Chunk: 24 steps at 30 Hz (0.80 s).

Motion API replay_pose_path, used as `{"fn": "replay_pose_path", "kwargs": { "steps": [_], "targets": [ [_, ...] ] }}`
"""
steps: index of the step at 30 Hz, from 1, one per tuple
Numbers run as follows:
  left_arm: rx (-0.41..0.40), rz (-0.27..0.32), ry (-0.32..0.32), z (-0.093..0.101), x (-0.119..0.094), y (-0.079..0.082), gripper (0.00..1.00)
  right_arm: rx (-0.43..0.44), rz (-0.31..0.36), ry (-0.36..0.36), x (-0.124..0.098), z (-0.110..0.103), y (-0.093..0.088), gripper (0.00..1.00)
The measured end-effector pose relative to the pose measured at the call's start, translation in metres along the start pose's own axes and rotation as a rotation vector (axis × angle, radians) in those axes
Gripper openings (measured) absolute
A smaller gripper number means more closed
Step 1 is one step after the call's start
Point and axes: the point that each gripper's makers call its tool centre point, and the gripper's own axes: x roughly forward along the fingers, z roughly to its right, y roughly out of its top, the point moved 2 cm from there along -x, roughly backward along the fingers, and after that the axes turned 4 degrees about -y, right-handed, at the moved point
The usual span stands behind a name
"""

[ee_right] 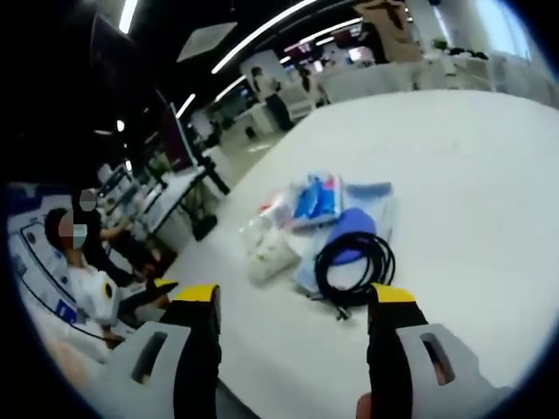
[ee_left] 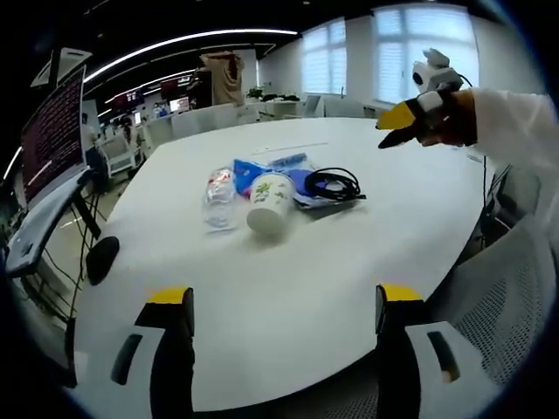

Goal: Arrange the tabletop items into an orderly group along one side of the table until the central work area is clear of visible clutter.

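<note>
1. Left gripper [ee_left: 284, 327] sits low near the bench's [ee_left: 288, 349] close edge, jaws spread wide with nothing between them. Lots of bare white top ahead of it before the clutter starts.
2. The clutter is one tight cluster around mid-bench: a clear bottle [ee_left: 218, 197] lying on its side, a paper cup [ee_left: 268, 203] tipped over just right of it, a blue packet [ee_left: 253, 172] behind them, and a coiled black cable [ee_left: 333, 184] on a flat blue pouch [ee_left: 301, 188] at the right.
3. From the right gripper view it's the same pile from another angle: cable [ee_right: 355, 260] nearest, partly over the pouch [ee_right: 349, 225], packet [ee_right: 316, 198] beyond, cup [ee_right: 269, 253] and bottle [ee_right: 262, 229] to the left, blurry.
4. Right gripper [ee_right: 295, 340] has its jaws spread too, empty, with the cable just ahead of the tips. In the left gripper view it [ee_left: 397, 127] hangs in the air over the right side of the bench, off a white sleeve [ee_left: 515, 131]; can't read its jaws from there.
5. Open room: the far half of the bench is bare, and so are the strips along the left and right edges.
6. Off the edges: a monitor [ee_left: 54, 131] on a stand to the left, a mesh chair [ee_left: 515, 297] tucked at the right corner.
</note>
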Motion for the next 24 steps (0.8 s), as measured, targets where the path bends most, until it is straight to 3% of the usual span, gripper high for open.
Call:
{"fn": "replay_pose_path", "kwargs": {
  "steps": [5,13,24],
  "targets": [
    [-0.004,0.018,-0.009,0.001,-0.001,0.003,0.86,-0.01,0.004,0.014,0.01,-0.009,0.021,0.65],
    [0.0,0.013,-0.018,0.002,0.0,0.002,0.86,0.003,0.016,0.108,0.042,-0.04,0.056,0.64],
    [0.004,0.007,-0.023,0.004,0.0,0.002,0.84,-0.007,-0.035,0.147,0.09,-0.054,0.078,0.59]
  ]
}}
